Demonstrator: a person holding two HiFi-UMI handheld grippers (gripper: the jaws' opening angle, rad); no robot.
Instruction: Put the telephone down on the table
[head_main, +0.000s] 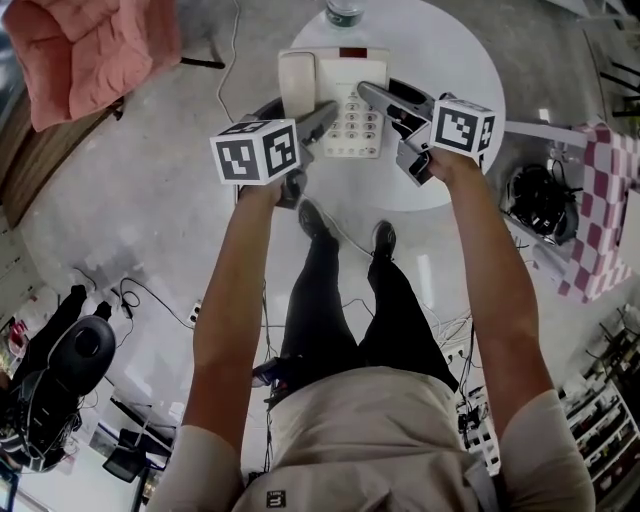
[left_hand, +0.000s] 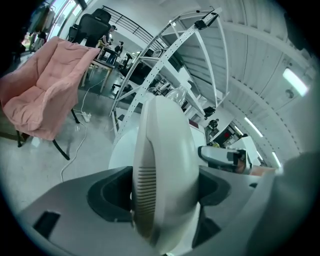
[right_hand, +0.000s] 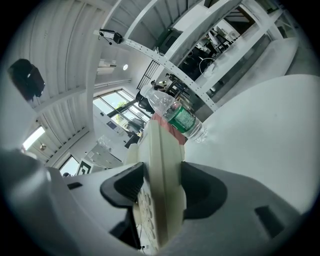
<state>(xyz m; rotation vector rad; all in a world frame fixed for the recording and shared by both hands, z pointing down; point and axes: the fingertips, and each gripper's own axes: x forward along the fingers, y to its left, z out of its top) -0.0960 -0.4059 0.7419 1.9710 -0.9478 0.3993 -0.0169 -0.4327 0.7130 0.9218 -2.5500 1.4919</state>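
Note:
A cream telephone (head_main: 335, 95) with a keypad and its handset on the left side lies flat over the near part of the round white table (head_main: 455, 60). I cannot tell whether it touches the tabletop. My left gripper (head_main: 320, 117) is shut on the handset side (left_hand: 165, 160). My right gripper (head_main: 372, 93) is shut on the base's right edge (right_hand: 160, 170). In the left gripper view the left gripper (left_hand: 162, 192) has a jaw pressed on each side of the handset. In the right gripper view the right gripper (right_hand: 160, 192) clamps the thin base edge by the keys.
A clear bottle with a green label (head_main: 343, 12) stands on the table just behind the phone, also seen as a bottle (right_hand: 177, 117). A pink-draped chair (head_main: 90, 50) is at the left, a checked cloth (head_main: 600, 210) at the right. Cables run over the floor (head_main: 150, 200).

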